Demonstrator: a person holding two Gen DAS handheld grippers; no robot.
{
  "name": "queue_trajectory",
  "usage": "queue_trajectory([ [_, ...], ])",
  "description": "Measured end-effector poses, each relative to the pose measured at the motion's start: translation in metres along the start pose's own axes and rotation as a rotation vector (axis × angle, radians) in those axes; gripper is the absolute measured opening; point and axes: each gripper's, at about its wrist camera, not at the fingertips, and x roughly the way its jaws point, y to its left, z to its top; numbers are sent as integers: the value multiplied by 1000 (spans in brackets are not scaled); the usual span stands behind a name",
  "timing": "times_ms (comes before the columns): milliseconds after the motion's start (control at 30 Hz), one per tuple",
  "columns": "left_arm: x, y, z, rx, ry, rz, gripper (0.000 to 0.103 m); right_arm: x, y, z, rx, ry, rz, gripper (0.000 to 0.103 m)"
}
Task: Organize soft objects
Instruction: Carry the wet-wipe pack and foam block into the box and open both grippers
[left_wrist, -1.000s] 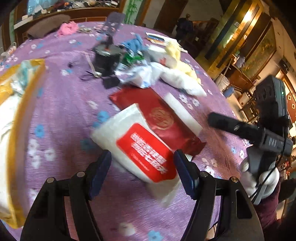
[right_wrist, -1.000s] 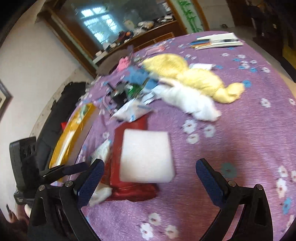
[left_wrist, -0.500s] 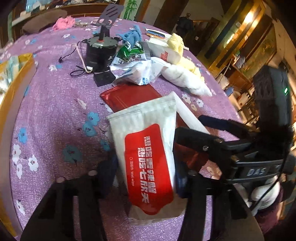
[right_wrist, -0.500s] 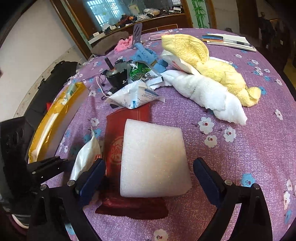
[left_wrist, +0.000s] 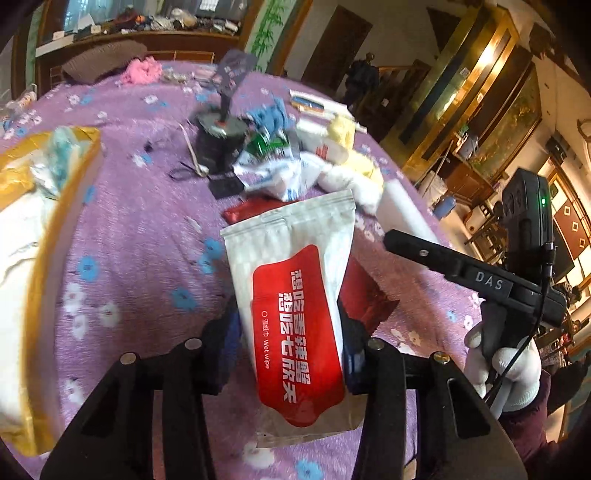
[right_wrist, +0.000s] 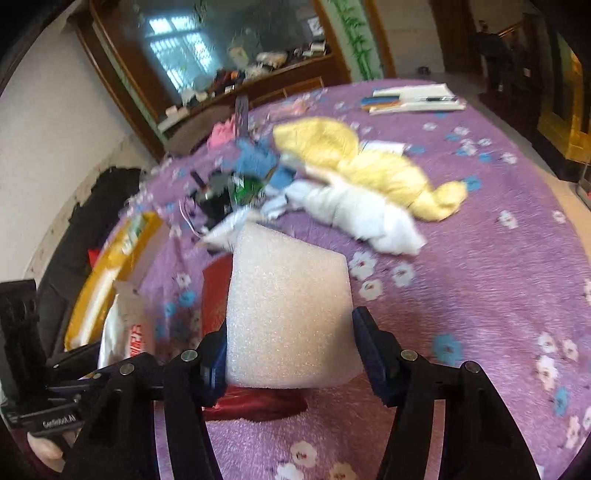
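My left gripper is shut on a white wet-wipe packet with a red label and holds it lifted above the purple flowered tablecloth. My right gripper is shut on a white foam block, raised over a red pouch that lies on the cloth. The packet also shows in the right wrist view, and the foam block in the left wrist view. The right gripper's body shows at the right of the left wrist view.
A yellow towel and a white towel lie mid-table. A black motor-like object, a blue cloth and crumpled wrappers are clustered behind. A yellow-rimmed tray sits at the left. Papers lie far back.
Both grippers closed: the left one on the wet-wipe packet, the right one on the foam block. Both objects have been lifted off the red pouch and cloth.
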Motion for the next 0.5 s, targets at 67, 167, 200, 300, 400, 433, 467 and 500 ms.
queue_trajectory([
  [67,-16,7,1,-4,-30,6,43,-7,8,1,-24,-9,-3,59],
  [167,-44,31,4,-27,-92,57,43,-12,31,3,-75,-4,23,59],
  [200,-53,40,5,-38,-111,79,43,-12,40,4,-93,-2,38,59],
  [300,-81,78,6,-71,-163,196,43,-4,74,10,-141,17,104,59],
  [400,-100,123,7,-125,-179,318,43,15,113,18,-178,57,181,60],
  [433,-104,136,9,-138,-180,350,43,22,124,21,-187,69,201,60],
  [467,-107,150,9,-148,-180,388,43,29,135,25,-199,85,224,60],
  [500,-110,163,10,-160,-177,421,43,35,147,28,-210,99,242,60],
])
